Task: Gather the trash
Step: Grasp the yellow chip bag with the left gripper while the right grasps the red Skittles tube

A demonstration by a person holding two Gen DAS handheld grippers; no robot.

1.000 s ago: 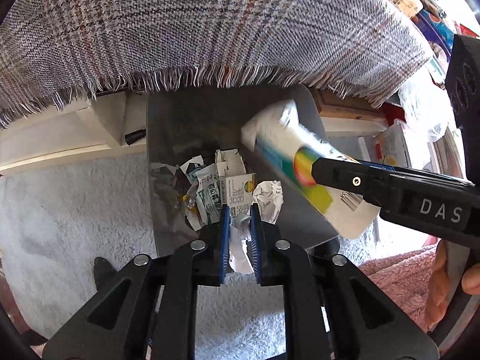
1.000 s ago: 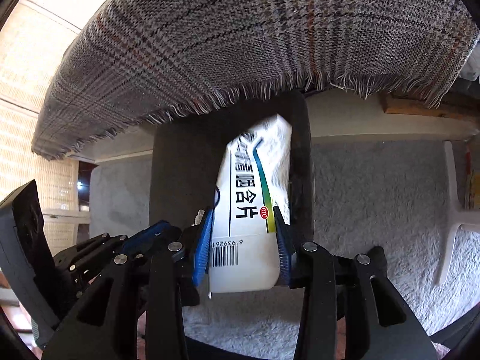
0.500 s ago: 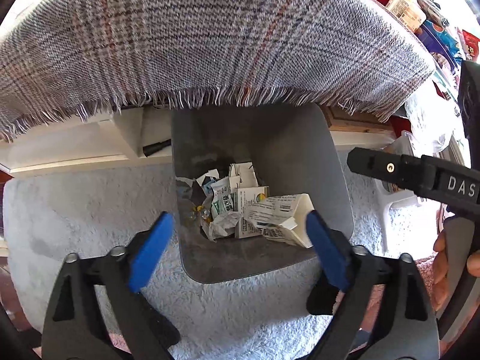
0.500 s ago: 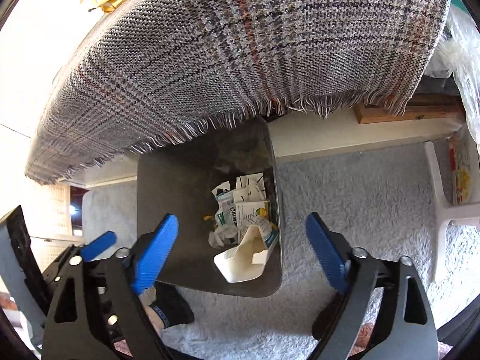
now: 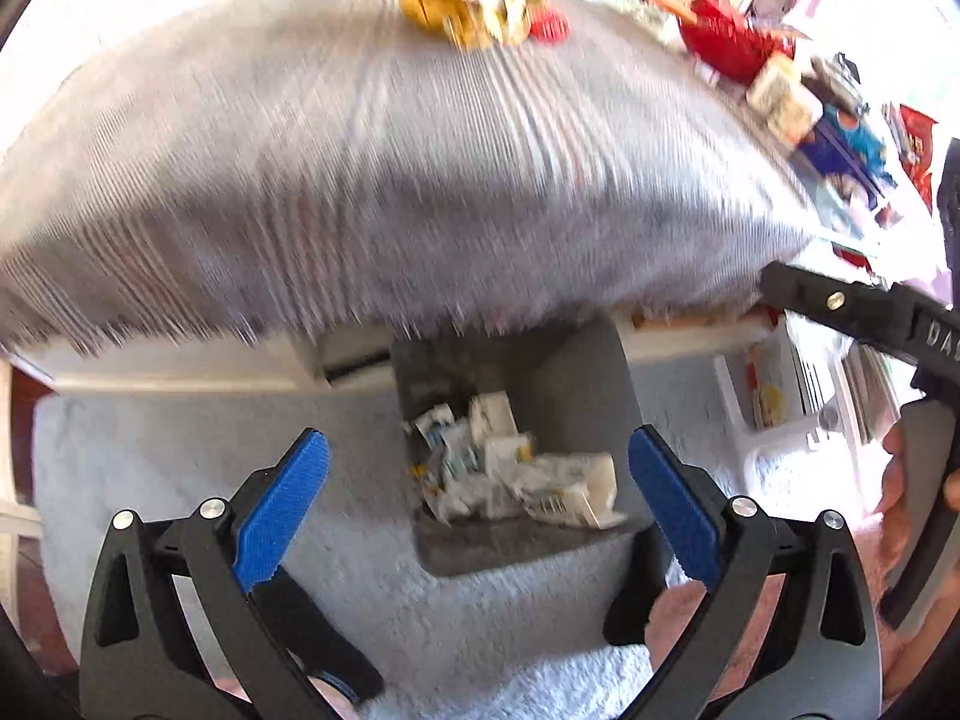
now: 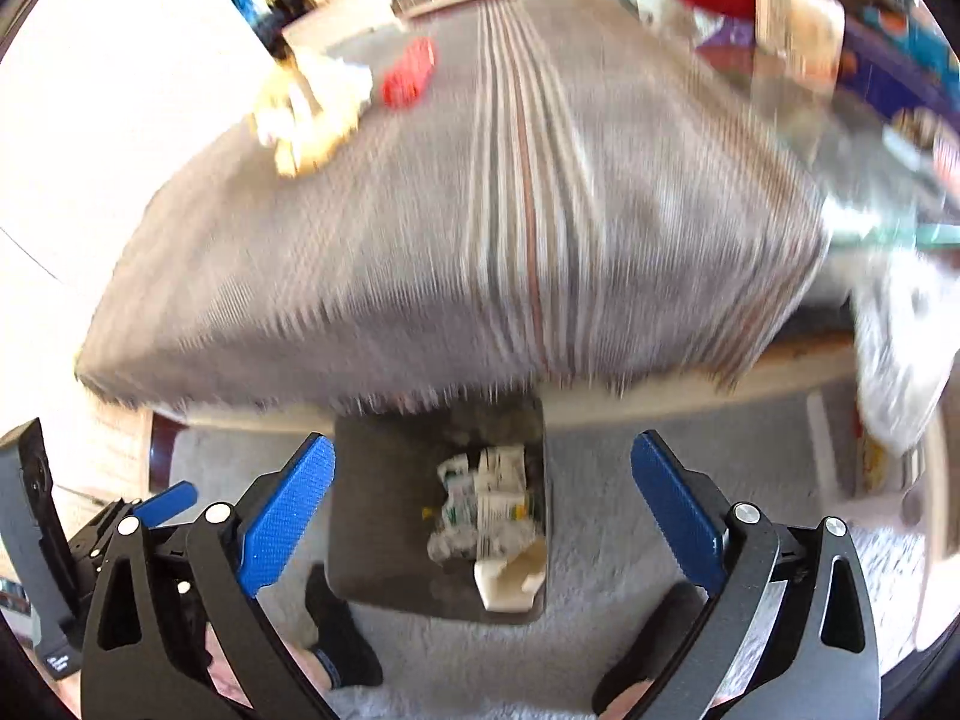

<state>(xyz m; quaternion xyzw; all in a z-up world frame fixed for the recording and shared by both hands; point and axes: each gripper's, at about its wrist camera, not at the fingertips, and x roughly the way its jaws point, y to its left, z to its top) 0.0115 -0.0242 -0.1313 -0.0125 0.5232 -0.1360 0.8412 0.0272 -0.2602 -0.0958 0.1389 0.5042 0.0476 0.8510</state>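
A grey bin (image 5: 576, 372) stands on the carpet under the table edge. It holds crumpled papers (image 5: 468, 456) and a white carton (image 5: 576, 489). High above it, my left gripper (image 5: 477, 444) has its jaws opening wide, with nothing between them. In the right wrist view the bin (image 6: 372, 480), the papers (image 6: 486, 498) and the carton (image 6: 510, 582) show again. My right gripper (image 6: 480, 444) hangs over them, jaws also opening and empty. On the plaid tablecloth (image 6: 480, 240) lie a yellow wrapper (image 6: 306, 114) and a small red piece (image 6: 408, 78), both blurred.
The fringed cloth overhangs the bin's far side. The table's right end is crowded with a red item (image 5: 726, 42) and boxes. A white rack (image 5: 774, 420) stands right of the bin. A foot in a dark sock (image 6: 342, 630) rests on the pale carpet.
Both grippers opened: the left let go of a paper scrap, the right the white carton, and both now lie in the bin. Both grippers rose, bringing the table top into view.
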